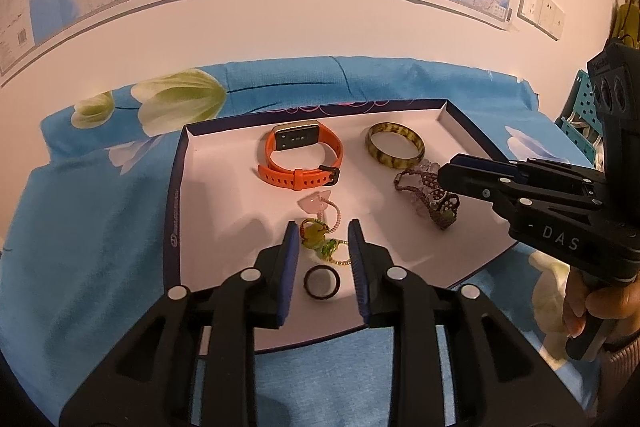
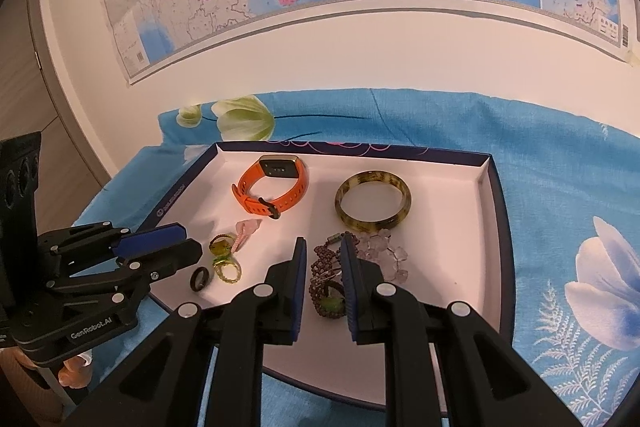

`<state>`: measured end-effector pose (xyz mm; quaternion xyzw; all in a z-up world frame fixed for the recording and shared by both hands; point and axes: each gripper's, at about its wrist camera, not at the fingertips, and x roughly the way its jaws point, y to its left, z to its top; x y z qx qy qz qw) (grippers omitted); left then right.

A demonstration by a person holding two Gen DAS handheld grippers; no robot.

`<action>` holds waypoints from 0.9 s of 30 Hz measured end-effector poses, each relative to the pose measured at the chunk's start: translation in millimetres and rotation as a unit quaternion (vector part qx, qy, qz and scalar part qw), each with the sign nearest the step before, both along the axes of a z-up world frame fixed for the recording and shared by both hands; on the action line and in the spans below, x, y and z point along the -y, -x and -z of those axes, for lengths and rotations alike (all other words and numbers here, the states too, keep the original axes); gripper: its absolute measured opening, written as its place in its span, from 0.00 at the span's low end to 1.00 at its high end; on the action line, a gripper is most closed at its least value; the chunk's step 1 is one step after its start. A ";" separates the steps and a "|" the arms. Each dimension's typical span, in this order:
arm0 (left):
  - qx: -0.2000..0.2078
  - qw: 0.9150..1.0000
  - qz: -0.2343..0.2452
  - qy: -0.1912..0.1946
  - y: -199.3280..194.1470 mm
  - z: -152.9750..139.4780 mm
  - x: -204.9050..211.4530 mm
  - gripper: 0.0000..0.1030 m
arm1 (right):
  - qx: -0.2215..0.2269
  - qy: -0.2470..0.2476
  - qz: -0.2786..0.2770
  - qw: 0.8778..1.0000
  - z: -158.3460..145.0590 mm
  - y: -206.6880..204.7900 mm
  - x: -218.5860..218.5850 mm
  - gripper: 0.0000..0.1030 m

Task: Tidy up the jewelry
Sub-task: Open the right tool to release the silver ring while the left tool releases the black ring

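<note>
Left wrist view
Tray (image 1: 176, 187): shallow white-floored box lid with dark blue rim, lying on a blue floral cloth (image 1: 80, 227); its long sides run left to right.
Orange watch (image 1: 302, 157): on its edge in the tray's far middle, strap buckled into a loop, face turned toward the camera, long axis left to right.
Bangle (image 1: 394, 147): mottled amber-brown ring, lying flat, to the right of the watch.
Bead bracelets (image 1: 424, 195): dark red-brown beads tangled with pale lilac ones, just in front of the bangle.
Charm cluster (image 1: 320, 227): pink stone, yellow-green stones and a gold chain, strung from far to near.
Black ring (image 1: 321, 281): flat on the tray floor, at the near end of the cluster.
Left gripper (image 1: 322, 239): jaws apart, pads clear of the charms and ring seen between them; holding nothing.

Right wrist view
Right gripper (image 2: 323, 251): jaws a narrow gap apart, straddling the dark bead bracelets (image 2: 326, 279); whether the pads press on the beads I cannot tell.
Lilac beads (image 2: 384, 251): just right of the right finger.
Bangle (image 2: 373, 205): flat, beyond the beads.
Watch (image 2: 274, 187): long axis slanting from near left to far right.
Left gripper (image 2: 182, 243): reaches in from the left, near the black ring (image 2: 199, 278) and the charms (image 2: 225, 259).
</note>
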<state>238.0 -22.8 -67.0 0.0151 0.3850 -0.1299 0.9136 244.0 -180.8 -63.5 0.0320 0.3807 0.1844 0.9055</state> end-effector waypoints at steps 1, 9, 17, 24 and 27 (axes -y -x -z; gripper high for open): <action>0.002 1.000 -0.001 0.000 1.0 -0.4 -0.3 0.30 | 0.001 -0.001 0.001 1.000 0.0 0.6 0.3 0.17; 0.015 1.000 -0.004 0.003 10.8 -6.8 -2.7 0.44 | 0.012 -0.001 0.006 1.000 -5.4 8.1 1.6 0.34; 0.047 0.999 -0.020 0.000 32.8 -17.8 -7.8 0.74 | 0.041 0.003 0.017 0.999 -17.2 29.4 6.4 0.66; 0.076 0.997 -0.030 0.005 60.0 -30.7 -12.9 0.94 | 0.068 0.015 0.025 0.997 -27.7 56.4 7.6 0.84; 0.089 0.995 -0.038 0.002 70.6 -35.1 -14.4 0.94 | 0.081 0.011 0.023 0.996 -33.4 70.1 8.0 0.88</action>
